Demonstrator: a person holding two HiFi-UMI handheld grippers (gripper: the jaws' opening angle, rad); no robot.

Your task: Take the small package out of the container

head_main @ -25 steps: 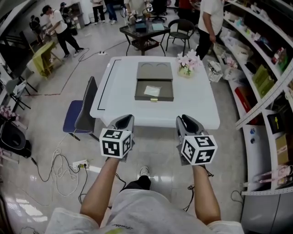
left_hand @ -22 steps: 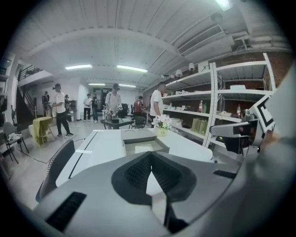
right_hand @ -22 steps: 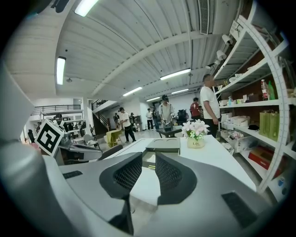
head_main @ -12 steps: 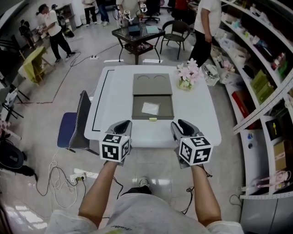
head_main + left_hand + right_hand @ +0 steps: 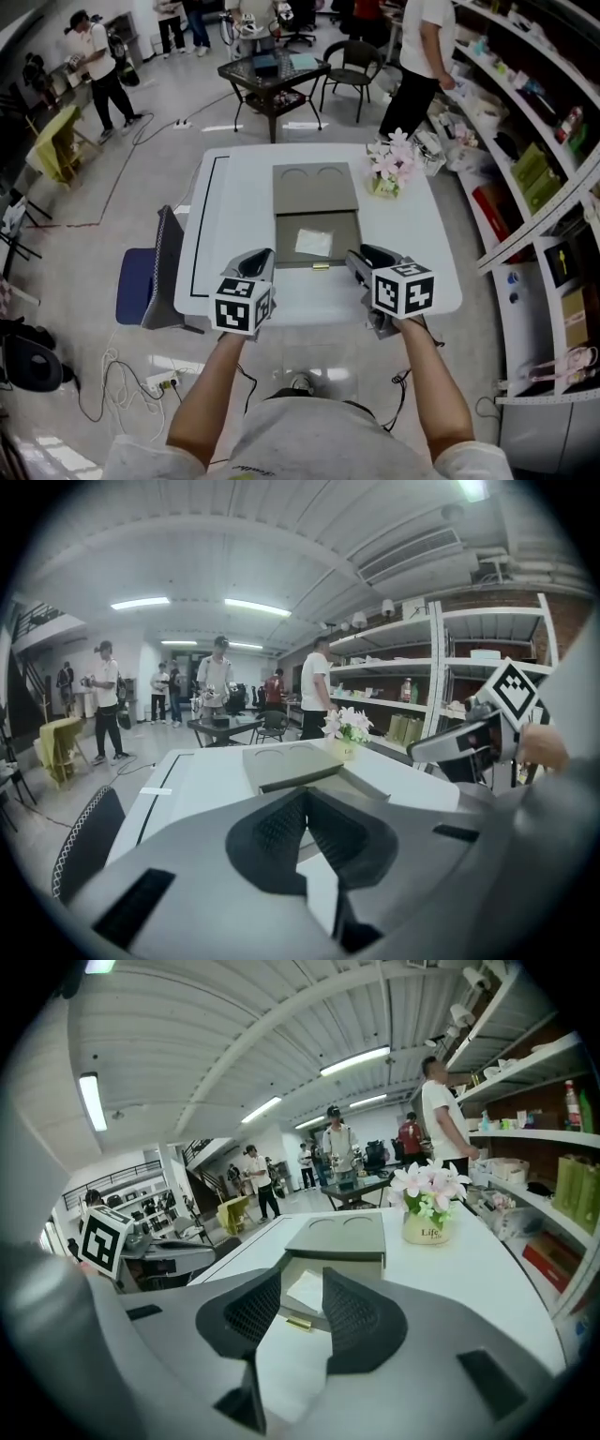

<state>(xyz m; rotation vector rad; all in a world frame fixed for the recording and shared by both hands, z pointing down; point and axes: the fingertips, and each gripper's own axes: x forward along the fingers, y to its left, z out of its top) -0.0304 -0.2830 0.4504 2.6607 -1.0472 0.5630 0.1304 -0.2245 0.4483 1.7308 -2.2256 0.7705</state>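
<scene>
The right gripper [image 5: 298,1281] is opening its jaws. They stand wide and grip nothing. The small white package [image 5: 306,1290] shows through the gap between them, but it lies well ahead of the tips, in the open drawer [image 5: 283,248] of the grey box [image 5: 316,187]. The left gripper [image 5: 305,792] has its jaws pressed together on nothing and hangs off to the right gripper's left, over the near edge of the white table [image 5: 412,234].

The step in hand looks like the reach into the drawer. To do it well, the right gripper would need to go forward over the drawer's front wall and then tip down, so the jaws do not catch that wall. The package looks flat and thin. The surest hold is probably on one edge or a lifted corner, with one pad worked underneath, not a press from above. The left gripper could steady the box if the drawer starts to slide.

The drawer is pulled out toward the grippers. Its brass pull [image 5: 321,266] is on the front wall, just ahead and left of the right gripper's tips. Only the package can be seen inside, lying flat near the middle of the floor. The box top beyond it has two round recesses, both apparently empty. Ahead and to the right gripper's right stands a small pot of pink and white flowers [image 5: 428,1213].
</scene>
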